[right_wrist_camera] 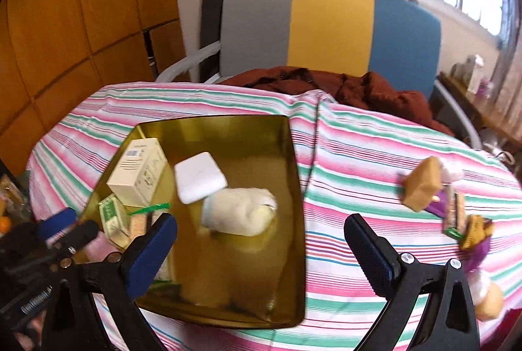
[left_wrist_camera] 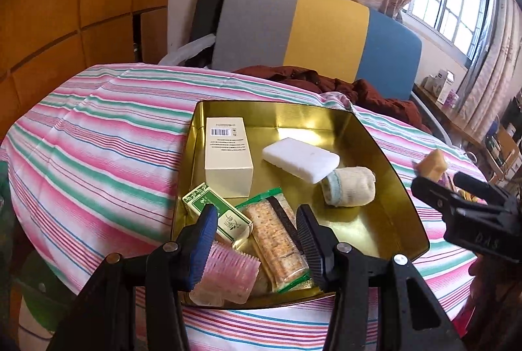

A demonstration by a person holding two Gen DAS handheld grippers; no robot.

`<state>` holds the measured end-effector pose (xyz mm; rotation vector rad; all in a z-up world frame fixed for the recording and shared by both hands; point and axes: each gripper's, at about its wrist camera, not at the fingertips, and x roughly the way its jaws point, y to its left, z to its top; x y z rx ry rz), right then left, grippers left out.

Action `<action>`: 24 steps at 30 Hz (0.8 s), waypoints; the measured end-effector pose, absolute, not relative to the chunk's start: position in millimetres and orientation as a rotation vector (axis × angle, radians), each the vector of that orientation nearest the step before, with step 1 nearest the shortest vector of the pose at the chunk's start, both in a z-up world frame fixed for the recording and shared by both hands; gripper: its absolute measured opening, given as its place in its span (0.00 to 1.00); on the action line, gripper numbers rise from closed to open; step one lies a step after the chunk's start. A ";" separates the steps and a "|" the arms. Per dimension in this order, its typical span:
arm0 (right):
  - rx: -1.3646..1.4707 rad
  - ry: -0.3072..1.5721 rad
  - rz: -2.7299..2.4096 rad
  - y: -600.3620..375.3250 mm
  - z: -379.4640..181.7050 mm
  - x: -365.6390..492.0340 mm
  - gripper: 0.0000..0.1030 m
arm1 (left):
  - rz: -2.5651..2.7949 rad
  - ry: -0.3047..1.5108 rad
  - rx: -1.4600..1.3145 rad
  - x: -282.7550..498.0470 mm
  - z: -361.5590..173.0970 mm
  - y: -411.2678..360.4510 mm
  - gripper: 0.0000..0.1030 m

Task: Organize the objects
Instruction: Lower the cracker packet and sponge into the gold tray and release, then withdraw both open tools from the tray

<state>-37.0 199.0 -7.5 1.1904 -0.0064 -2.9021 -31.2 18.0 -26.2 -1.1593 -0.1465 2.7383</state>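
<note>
Right now the right gripper (right_wrist_camera: 261,240) hangs wide, nothing btwn its jaws, near edge of gold tray (right_wrist_camera: 298,188) — rolled sock (right_wrist_camera: 239,215) sits inside. Left gripper (left_wrist_camera: 257,240) half-spread, empty, over cracker pack (left_wrist_camera: 277,240). Next, prob — swing right to tan block (right_wrist_camera: 422,184), still out on cloth.

Not much here you can actually read. The black plastic body of the right gripper (left_wrist_camera: 483,214) has raised letters that look like "DAS". The cream rectangular cardboard box (left_wrist_camera: 229,157), near the far left corner of the gold metal tin tray (left_wrist_camera: 404,194), has a barcode sticker and lines of tiny print, way too small. The green-and-white small carton (left_wrist_camera: 217,214) has a logo I can't make out.
</note>
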 end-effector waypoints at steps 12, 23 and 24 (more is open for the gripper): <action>1.189 0.010 -2.950 215.4 -12.3 -17.1 1.00 | 2.748 -0.111 -1.171 -27.4 -25.8 23.6 0.49; 1.179 0.056 -2.964 219.0 -13.7 -9.9 1.00 | 2.727 -0.056 -1.125 -23.1 -21.4 36.8 0.49; 1.176 0.058 -2.963 219.8 -13.6 -9.3 1.00 | 2.722 -0.047 -1.116 -22.3 -20.8 38.6 0.49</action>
